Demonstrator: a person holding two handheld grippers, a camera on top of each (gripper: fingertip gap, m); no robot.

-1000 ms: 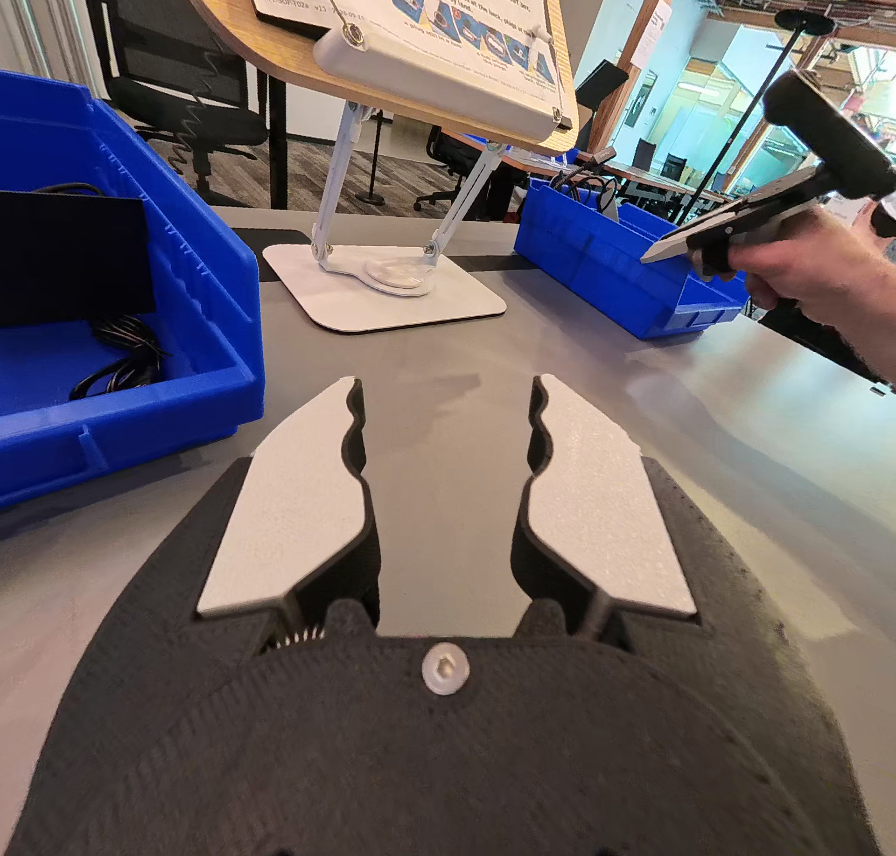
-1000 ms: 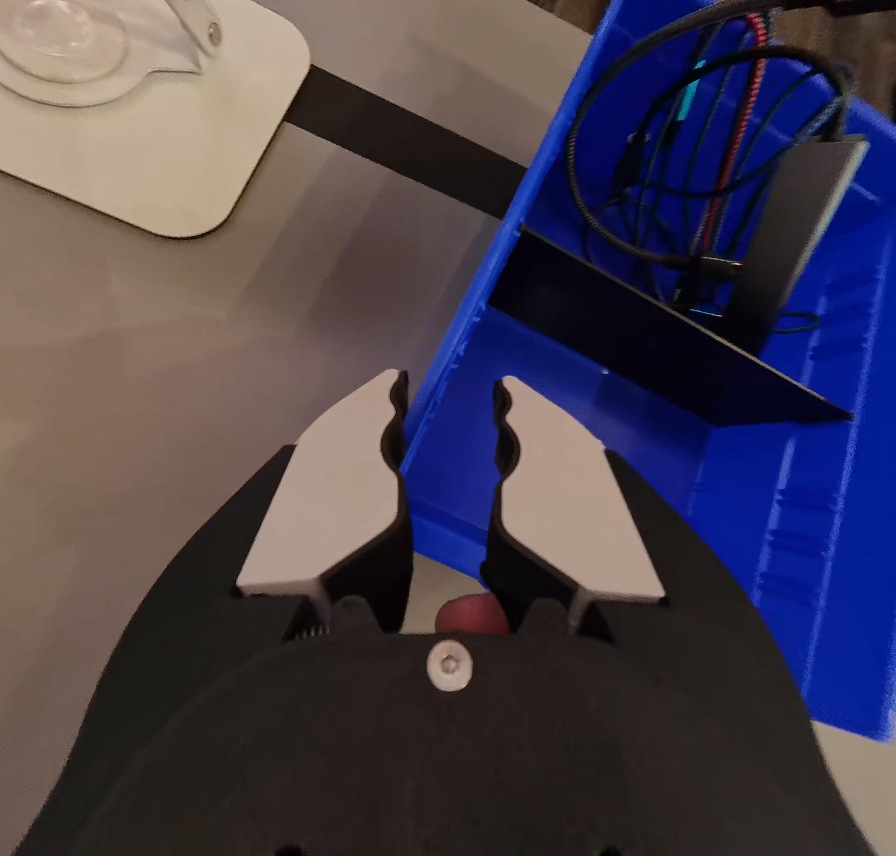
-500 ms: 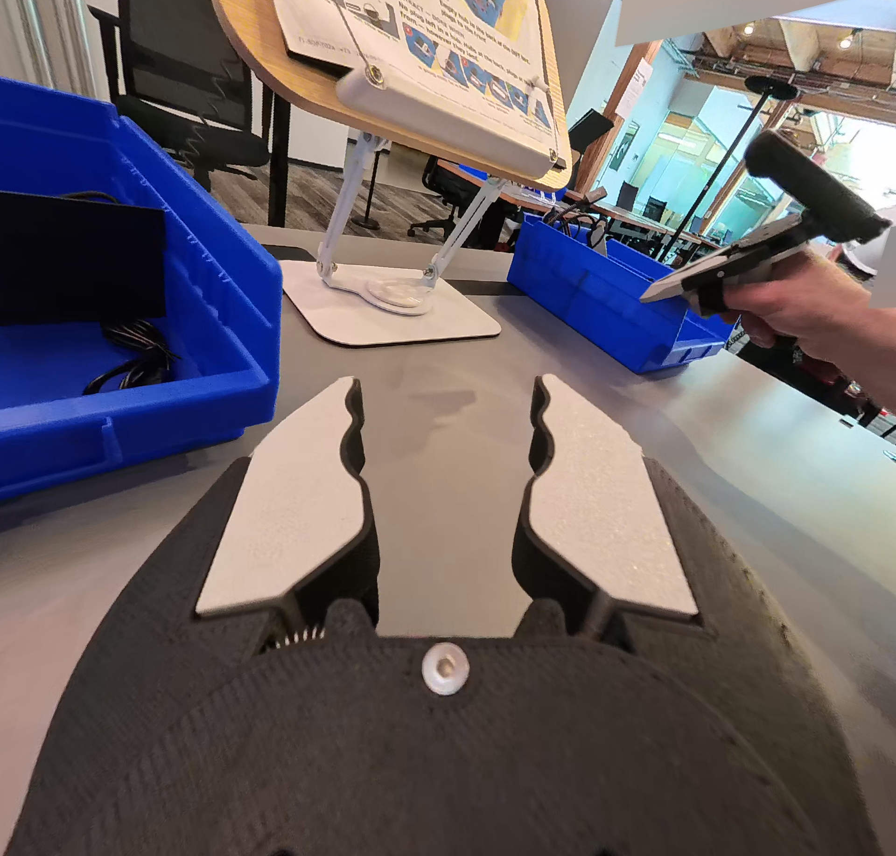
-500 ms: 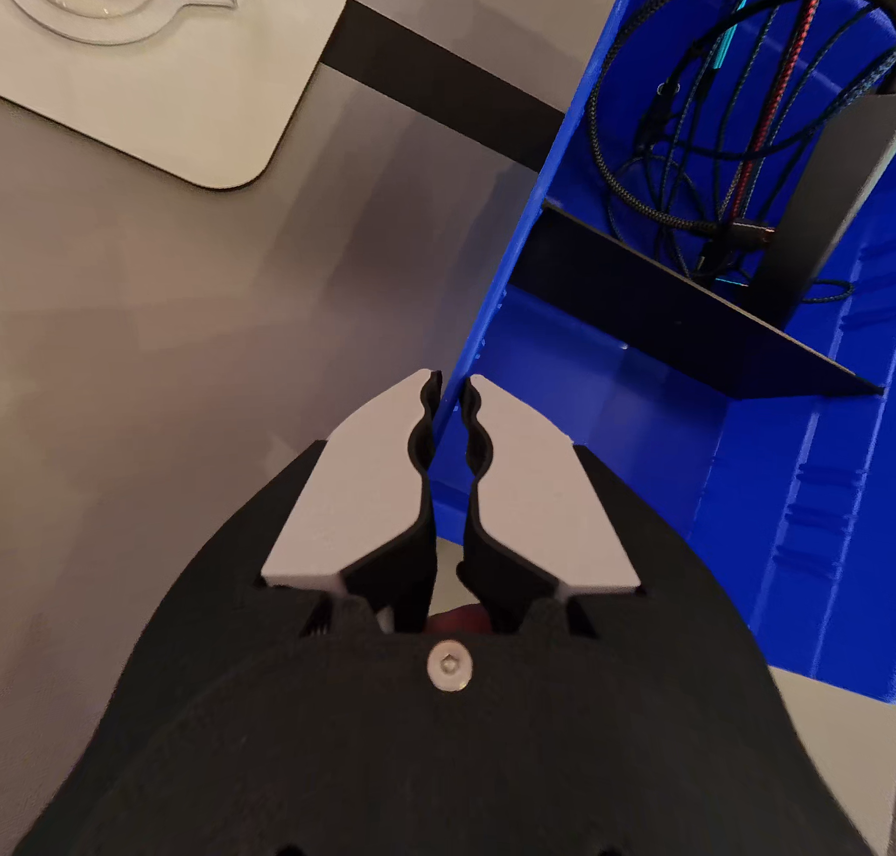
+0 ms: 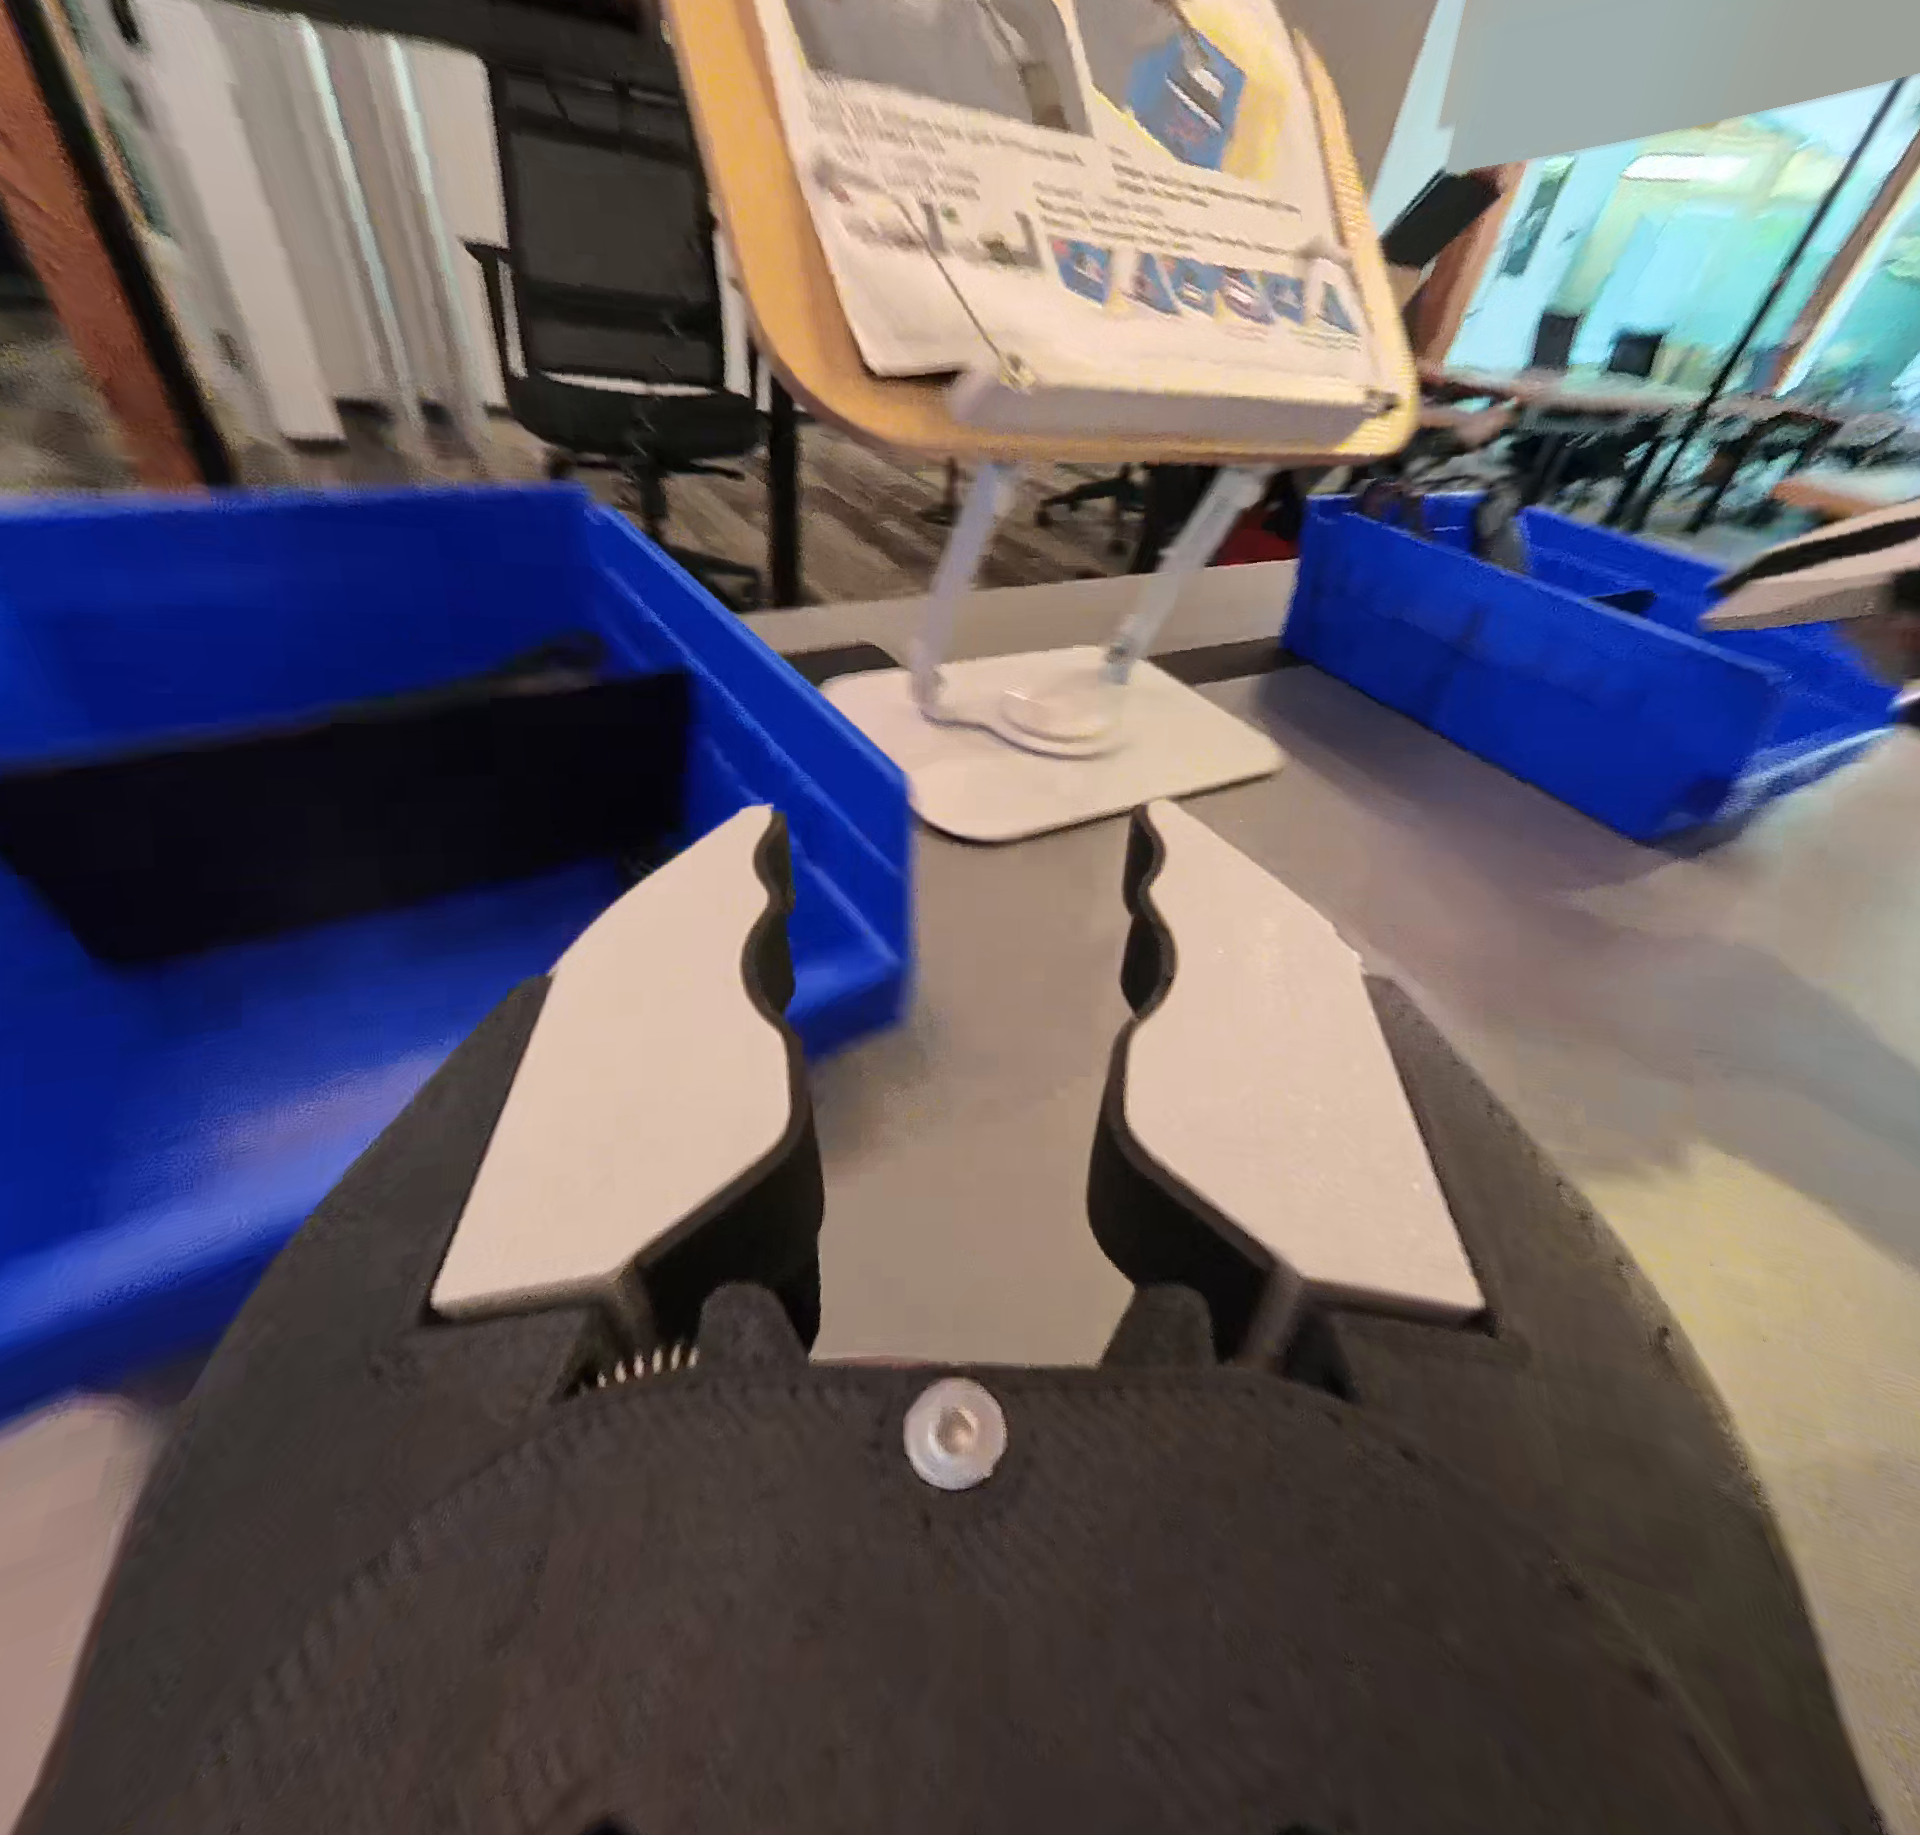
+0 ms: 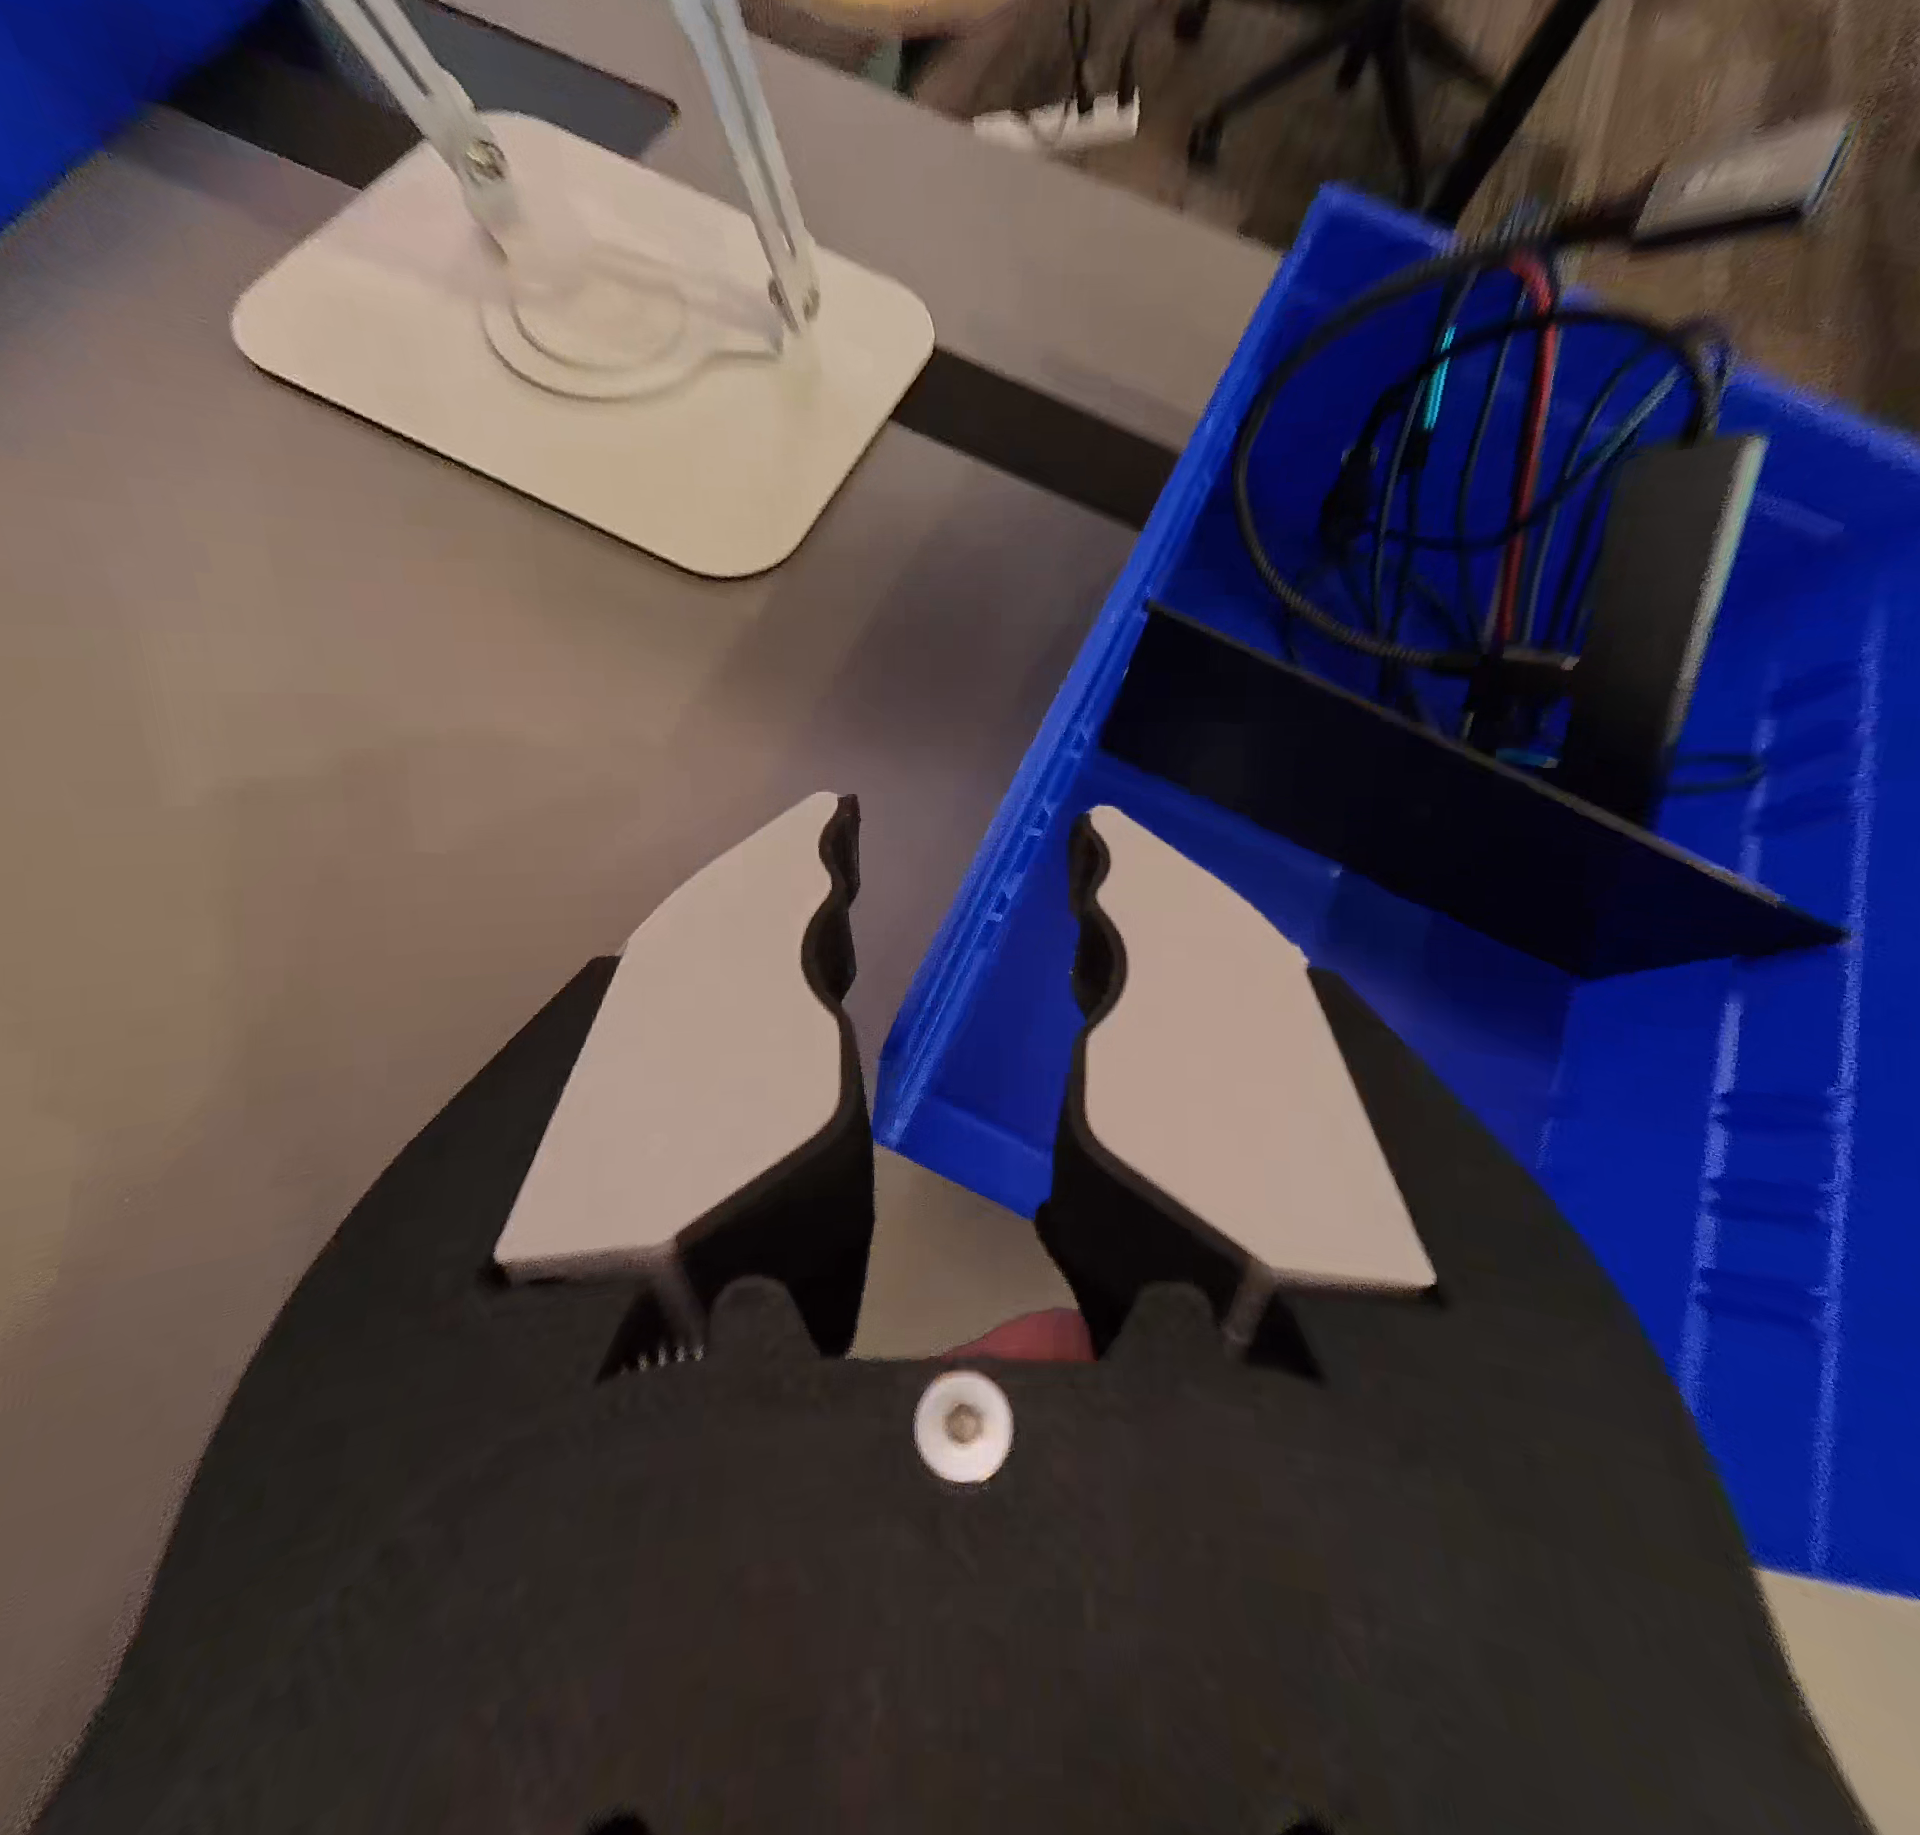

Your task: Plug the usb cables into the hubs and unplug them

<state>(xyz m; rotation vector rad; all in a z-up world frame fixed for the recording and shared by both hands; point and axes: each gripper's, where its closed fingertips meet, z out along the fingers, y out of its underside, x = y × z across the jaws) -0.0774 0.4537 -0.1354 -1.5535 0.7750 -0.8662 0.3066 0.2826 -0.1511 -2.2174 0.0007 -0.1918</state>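
Jaws on both tools stood apart and held nothing. The left gripper [image 5: 956,829] hung over the bare grey table [image 5: 1558,1006], its pale fingers [image 5: 665,1037] well spread; since half a second before it had swung so that the left blue bin [image 5: 312,954], which had lain off at nine o'clock, now sat just beside the left finger at ten o'clock. The right gripper [image 6: 961,819], nearly pinched together half a second earlier, had reopened over the near corner of the right blue bin [image 6: 987,1006], the bin wall running between its fingers without either pad touching it. In my judgement that reopening and the swing toward the bins meant both tools were readying for a first pick, with nothing yet plugged.

Farther off, at one o'clock in the right view, the usb cables [image 6: 1455,497] lay coiled behind a black divider [image 6: 1403,798], next to a dark slab-like thing [image 6: 1662,632] that might have been a hub, though blur left that unsure. At twelve o'clock stood a white stand [image 5: 1060,746] carrying a printed board [image 5: 1039,175].

The left bin's rear compartment was hidden by its own black divider [image 5: 343,798], and motion blur smeared both views.
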